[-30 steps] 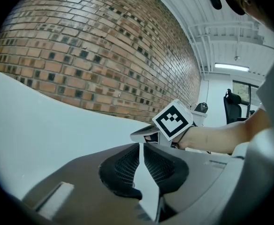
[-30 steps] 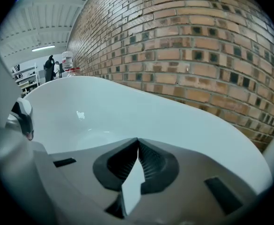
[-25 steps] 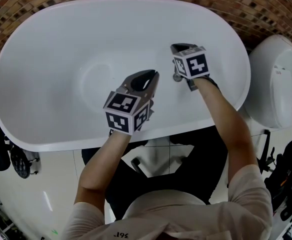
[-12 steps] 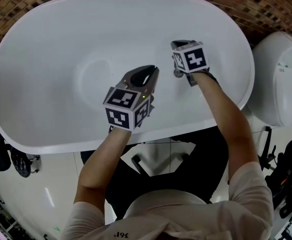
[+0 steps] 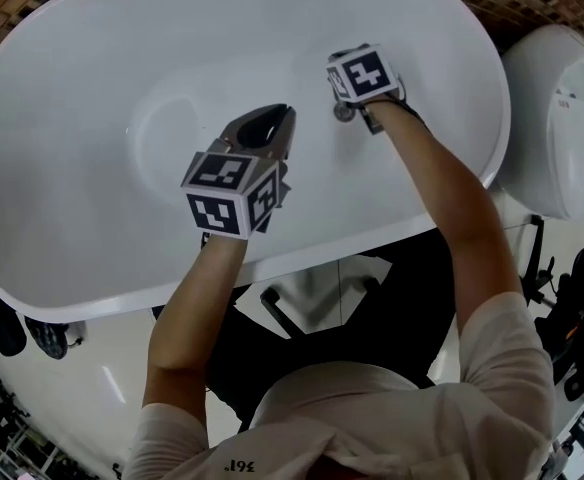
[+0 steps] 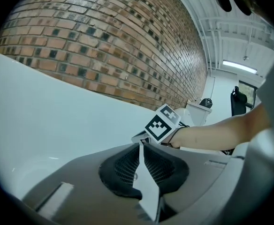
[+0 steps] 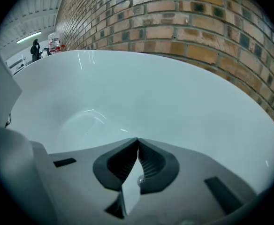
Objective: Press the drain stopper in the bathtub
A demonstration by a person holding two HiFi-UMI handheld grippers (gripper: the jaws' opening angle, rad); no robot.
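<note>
Head view looks steeply down; both gripper views closely share bathtub [image 5: 82,58].

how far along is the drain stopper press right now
Done: the right gripper is down in the bathtub, right beside the drain stopper, jaws together. In hand: the press itself; whether it touches the stopper can't be told. The left gripper hangs empty over the tub's middle, jaws together. Left: finish the press and lift away.

We see a white tub [image 5: 72,98] standing on the pale floor [image 5: 102,368], with a stopper [image 5: 343,114] on its bottom, right side.
</note>
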